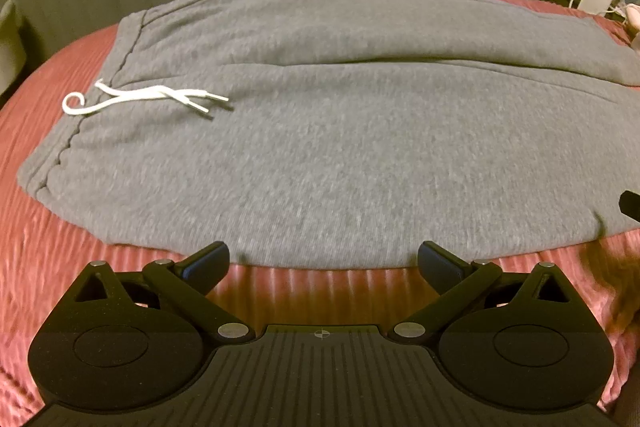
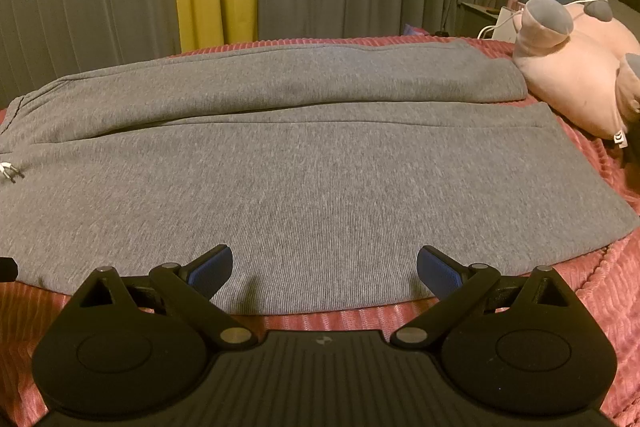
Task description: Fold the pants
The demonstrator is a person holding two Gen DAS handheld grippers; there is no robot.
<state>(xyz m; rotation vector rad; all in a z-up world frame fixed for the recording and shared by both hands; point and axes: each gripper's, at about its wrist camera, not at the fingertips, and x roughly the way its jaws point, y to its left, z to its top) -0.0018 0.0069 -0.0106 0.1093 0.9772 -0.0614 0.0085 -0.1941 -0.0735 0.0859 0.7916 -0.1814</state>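
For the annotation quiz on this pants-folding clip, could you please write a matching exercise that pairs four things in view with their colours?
Column one:
1. pants
2. drawstring
3. bedspread
4. plush toy

Column two:
A. white
B. pale pink with grey patches
C. grey
D. dusty red, ribbed

Pairs: 1-C, 2-A, 3-D, 4-B.

The pants lie flat across the bedspread, the drawstring rests at the waistband end, and the plush toy sits beyond the leg ends.

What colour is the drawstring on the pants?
White, with dark tips. The drawstring on the grey pants shows best in the left wrist view.
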